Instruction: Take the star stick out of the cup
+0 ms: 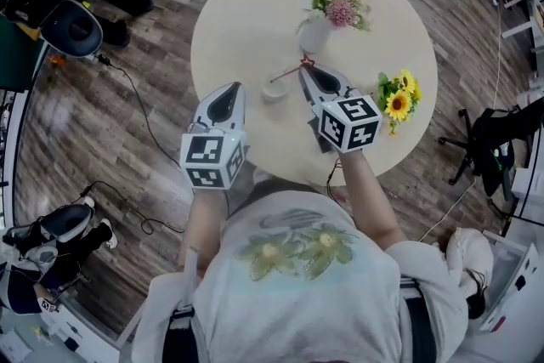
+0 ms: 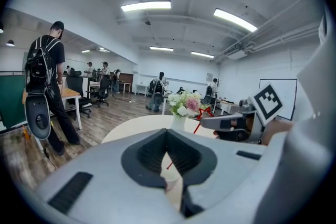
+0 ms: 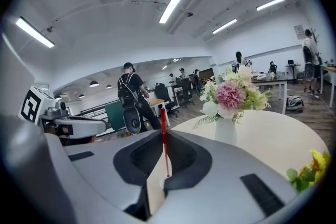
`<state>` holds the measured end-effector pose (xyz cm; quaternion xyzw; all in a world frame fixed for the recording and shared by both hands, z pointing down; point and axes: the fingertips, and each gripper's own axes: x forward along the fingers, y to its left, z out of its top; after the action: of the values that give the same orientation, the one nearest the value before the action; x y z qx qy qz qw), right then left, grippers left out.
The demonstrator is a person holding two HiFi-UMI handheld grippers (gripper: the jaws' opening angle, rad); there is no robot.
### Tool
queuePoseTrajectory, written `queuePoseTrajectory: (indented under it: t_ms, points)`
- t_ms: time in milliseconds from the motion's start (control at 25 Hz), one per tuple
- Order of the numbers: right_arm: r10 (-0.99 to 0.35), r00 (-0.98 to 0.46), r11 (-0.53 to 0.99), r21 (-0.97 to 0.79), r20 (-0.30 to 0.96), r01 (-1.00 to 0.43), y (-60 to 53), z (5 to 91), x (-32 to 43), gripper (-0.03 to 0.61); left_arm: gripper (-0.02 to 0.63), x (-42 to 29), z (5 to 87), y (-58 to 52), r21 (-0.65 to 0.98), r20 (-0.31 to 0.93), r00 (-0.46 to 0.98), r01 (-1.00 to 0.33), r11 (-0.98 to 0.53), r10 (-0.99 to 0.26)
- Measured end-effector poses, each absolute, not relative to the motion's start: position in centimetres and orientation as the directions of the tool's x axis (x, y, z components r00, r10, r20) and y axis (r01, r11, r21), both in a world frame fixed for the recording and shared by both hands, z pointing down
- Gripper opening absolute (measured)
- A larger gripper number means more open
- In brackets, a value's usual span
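Observation:
A thin red star stick (image 1: pixel 291 71) is clamped near its star end in my right gripper (image 1: pixel 303 66), which is shut on it. The stick slants down to the left, and its lower tip hangs just over the small white cup (image 1: pixel 274 89) on the round table (image 1: pixel 246 13). In the right gripper view the stick (image 3: pixel 165 144) runs upright between the closed jaws. The left gripper view shows the star (image 2: pixel 203 111), and the cup (image 2: pixel 171 184) shows through the gap under the jaws. My left gripper (image 1: pixel 237 86) hovers left of the cup, apart from it, shut and empty.
A white vase of pink and white flowers (image 1: pixel 316 34) stands just behind the cup. A bunch of sunflowers (image 1: pixel 398 102) lies at the table's right edge. Office chairs and cables (image 1: pixel 136 98) lie on the wooden floor around the table; a person with a backpack (image 2: pixel 46 71) stands to the left.

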<state>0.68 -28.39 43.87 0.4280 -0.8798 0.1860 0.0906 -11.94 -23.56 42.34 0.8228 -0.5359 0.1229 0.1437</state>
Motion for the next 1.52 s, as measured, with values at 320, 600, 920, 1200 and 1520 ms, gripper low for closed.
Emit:
queuePoseTrajectory:
  t_ms: [320, 600, 920, 1200, 1520]
  points:
    - [-0.731, -0.637, 0.597, -0.22, 0.246, -0.771, -26.7, 39.8, 0.4, 0.032, 0.003, -12.1, 41.9, -23.4, 0.106, 0.339, 0.403, -0.914, -0.391, -0.85]
    - [-0.74, -0.639, 0.621, -0.149, 0.211, -0.769, -24.9, 37.4, 0.4, 0.032, 0.003, -11.6, 41.5, -22.8, 0.11, 0.327, 0.418, -0.908, -0.405, -0.848]
    - [-0.733, -0.653, 0.635, -0.152, 0.191, -0.757, -22.7, 36.2, 0.1, 0.032, 0.003, -10.9, 41.3, -22.0, 0.127, 0.319, 0.447, -0.894, -0.43, -0.836]
    - [-0.723, -0.655, 0.636, -0.157, 0.218, -0.755, -21.5, 37.1, -0.2, 0.032, 0.003, -9.8, 41.3, -21.2, 0.138, 0.32, 0.471, -0.881, -0.452, -0.822]
    - [-0.708, -0.654, 0.638, -0.157, 0.266, -0.754, -20.3, 39.1, -0.9, 0.032, 0.003, -9.1, 41.7, -20.5, 0.148, 0.324, 0.484, -0.874, -0.462, -0.813]
